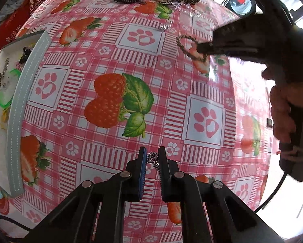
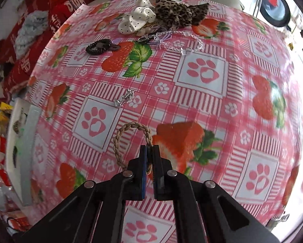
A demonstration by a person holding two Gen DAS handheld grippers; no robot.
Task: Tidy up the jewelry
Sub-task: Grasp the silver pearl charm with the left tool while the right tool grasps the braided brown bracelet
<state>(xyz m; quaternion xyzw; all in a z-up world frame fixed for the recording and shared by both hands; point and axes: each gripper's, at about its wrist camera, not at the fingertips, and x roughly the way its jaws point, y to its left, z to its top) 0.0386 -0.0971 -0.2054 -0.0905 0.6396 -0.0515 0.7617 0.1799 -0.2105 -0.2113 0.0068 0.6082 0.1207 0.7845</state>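
Both pairs of jaws are clamped on jewelry above the tabletop point(image 1: 115, 46): the right gripper point(image 2: 149, 151) pinches one side of a tan braided cord bracelet point(image 2: 121, 137), whose loop stands out ahead of the tips while its lower stretch is hidden behind the jaws, and the left gripper point(image 1: 152, 156) holds a small silver openwork piece point(image 1: 153, 158), an ornament with a short bit of chain hanging below, too small and too hemmed in by the pads to name more exactly. The tabletop wears a glossy pink checked cloth printed with strawberries and paw prints; its right side dissolves in glare and blur in both views. At its left edge lies a white jewelry tray with a grey stitched rim point(image 1: 19, 105), cut off by the frame, its contents a jumble in which only green rings and dark clips can be made out. In the left wrist view the right gripper and the hand point(image 1: 283, 109) holding it appear dark and smeared. At the far edge sit a leopard-print scrunchie point(image 2: 177, 14) and a cream polka-dot scrunchie point(image 2: 135, 20), then a black coiled hair tie point(image 2: 98, 46) and a clear bead strand point(image 2: 184, 42), partly tangled with other small items. A little silver chain piece point(image 2: 124, 98) lies alone mid-table, beyond the bracelet.
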